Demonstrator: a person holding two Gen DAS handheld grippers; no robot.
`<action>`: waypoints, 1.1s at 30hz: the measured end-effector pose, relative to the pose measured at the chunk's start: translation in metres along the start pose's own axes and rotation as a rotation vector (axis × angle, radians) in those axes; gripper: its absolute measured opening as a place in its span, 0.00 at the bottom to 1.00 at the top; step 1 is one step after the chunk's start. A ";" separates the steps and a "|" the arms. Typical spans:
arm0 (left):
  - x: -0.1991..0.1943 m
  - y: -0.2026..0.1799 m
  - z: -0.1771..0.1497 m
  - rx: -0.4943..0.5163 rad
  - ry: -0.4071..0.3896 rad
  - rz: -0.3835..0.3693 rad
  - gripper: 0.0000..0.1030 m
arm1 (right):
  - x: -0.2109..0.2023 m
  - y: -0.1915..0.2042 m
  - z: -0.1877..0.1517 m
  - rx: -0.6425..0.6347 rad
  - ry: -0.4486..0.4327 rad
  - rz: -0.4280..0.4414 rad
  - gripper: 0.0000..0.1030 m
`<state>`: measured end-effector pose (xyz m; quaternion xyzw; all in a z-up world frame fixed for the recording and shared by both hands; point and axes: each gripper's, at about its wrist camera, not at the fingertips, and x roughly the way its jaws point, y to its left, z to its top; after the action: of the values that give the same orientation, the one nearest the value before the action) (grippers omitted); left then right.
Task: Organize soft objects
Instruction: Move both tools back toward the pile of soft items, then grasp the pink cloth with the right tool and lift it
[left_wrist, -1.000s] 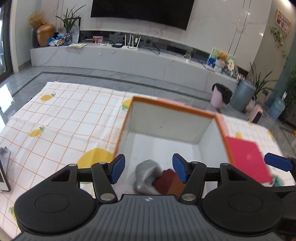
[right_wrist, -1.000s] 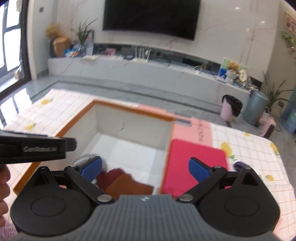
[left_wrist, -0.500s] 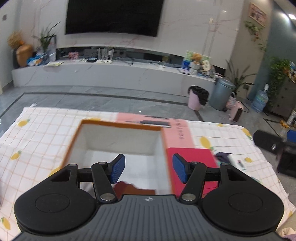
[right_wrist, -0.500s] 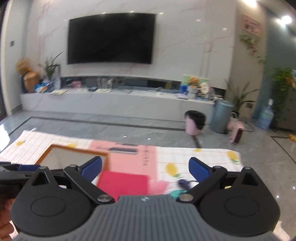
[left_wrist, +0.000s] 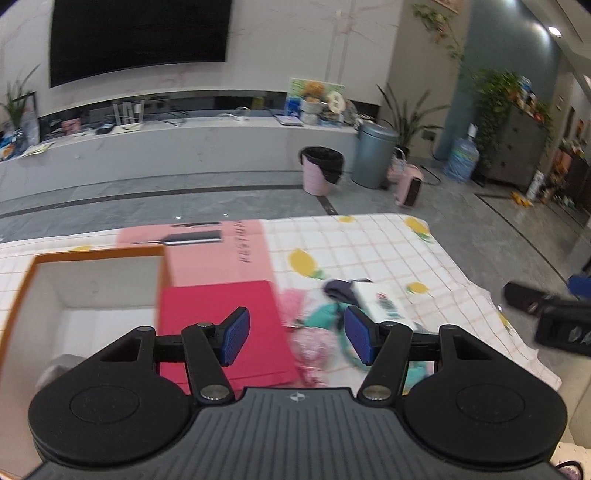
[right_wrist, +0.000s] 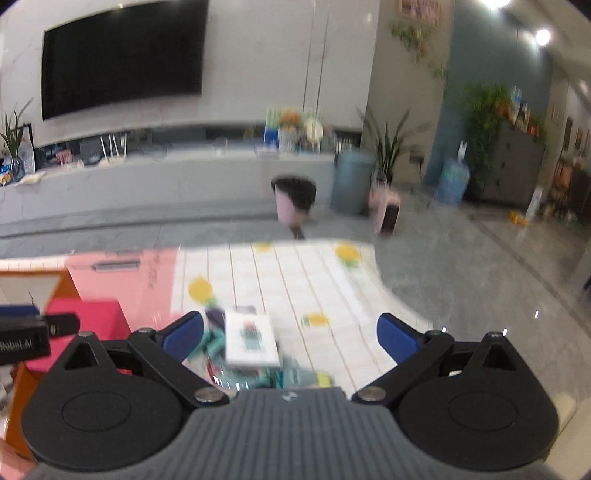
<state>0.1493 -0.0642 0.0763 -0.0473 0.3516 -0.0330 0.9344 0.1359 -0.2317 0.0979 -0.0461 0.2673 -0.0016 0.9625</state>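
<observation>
An orange-rimmed box (left_wrist: 33, 266) with white walls stands at the left of the checked cloth. Its pink lid (left_wrist: 218, 254) and a red flap (left_wrist: 218, 310) lie beside it. Right of the flap sits a small heap: a pink piece (left_wrist: 312, 343), a teal one (left_wrist: 327, 314), a dark one (left_wrist: 338, 286) and a white packet (left_wrist: 380, 304). My left gripper (left_wrist: 295, 336) hovers open over the heap's left side, nothing between its fingers. My right gripper (right_wrist: 290, 334) is open above the white packet (right_wrist: 251, 339). The right view is blurred.
The table's right edge (left_wrist: 476, 291) drops to a grey tiled floor. Beyond stand a pink bin (left_wrist: 321, 171), a grey bin (left_wrist: 375, 155) and a long low TV bench (left_wrist: 147, 147). The other gripper shows at the right edge (left_wrist: 554, 310) of the left view.
Both grippers have swung right, away from over the box to above the heap of soft things. Their jaws stayed open and empty throughout.
</observation>
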 end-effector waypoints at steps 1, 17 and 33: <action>0.004 -0.010 -0.002 0.010 0.003 -0.004 0.68 | 0.006 -0.008 -0.005 0.004 0.022 -0.001 0.96; 0.083 -0.062 -0.055 0.078 0.136 0.016 0.67 | 0.113 -0.065 -0.088 -0.006 0.337 -0.036 0.94; 0.116 -0.073 -0.070 0.120 0.173 0.022 0.67 | 0.190 -0.043 -0.129 -0.104 0.572 -0.024 0.67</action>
<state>0.1881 -0.1522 -0.0438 0.0155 0.4287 -0.0477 0.9020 0.2333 -0.2913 -0.1056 -0.0962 0.5270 -0.0124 0.8443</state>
